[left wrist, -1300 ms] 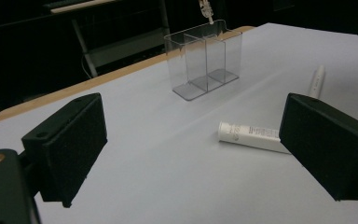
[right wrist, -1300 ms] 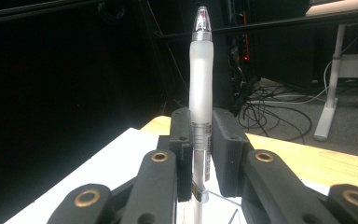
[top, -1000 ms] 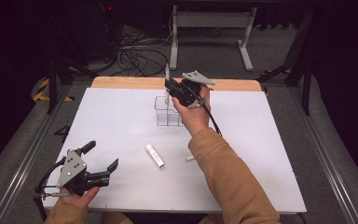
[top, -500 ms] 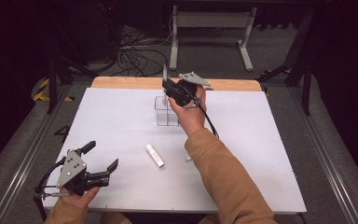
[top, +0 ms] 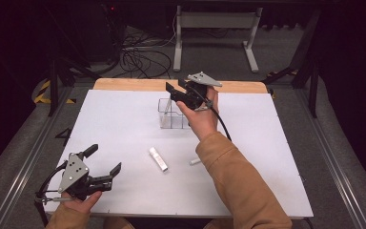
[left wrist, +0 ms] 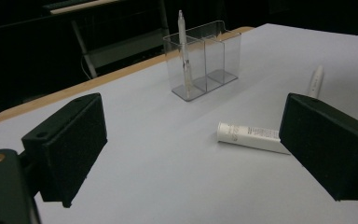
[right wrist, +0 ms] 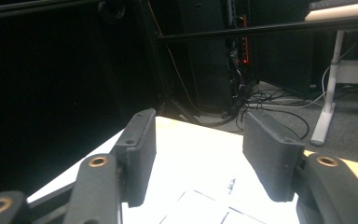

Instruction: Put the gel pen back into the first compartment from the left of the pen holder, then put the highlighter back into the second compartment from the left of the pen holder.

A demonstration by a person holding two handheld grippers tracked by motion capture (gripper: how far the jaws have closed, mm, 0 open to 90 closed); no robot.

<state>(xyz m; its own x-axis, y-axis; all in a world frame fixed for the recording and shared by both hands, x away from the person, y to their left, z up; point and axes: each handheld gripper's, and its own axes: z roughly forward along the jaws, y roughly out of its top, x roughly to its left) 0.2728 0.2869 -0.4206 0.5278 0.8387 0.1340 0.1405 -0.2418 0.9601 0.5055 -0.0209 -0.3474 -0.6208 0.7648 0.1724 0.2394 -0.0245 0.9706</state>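
Note:
A clear two-compartment holder (top: 172, 114) stands at the back middle of the white table (top: 124, 124). In the left gripper view a white pen (left wrist: 183, 51) stands upright in one compartment of the holder (left wrist: 216, 53). My right gripper (top: 175, 89) hovers just above the holder; its jaws have just been opening, and in the right gripper view the gripper (right wrist: 198, 154) is open with nothing between the jaws. A white tube (top: 157, 159) lies mid-table, and a second white pen (top: 195, 161) lies beside my right sleeve. My left gripper (top: 105, 158) rests open near the front left corner, empty (left wrist: 191, 154).
The table's wooden back edge (top: 138, 84) runs behind the holder. Beyond it are dark floor, tangled cables (top: 138, 57) and a white stand (top: 214, 28). My right forearm (top: 233, 181) crosses the table's front right part.
My right gripper's jaws have opened above the holder and the hand has edged slightly left. The left gripper has not moved.

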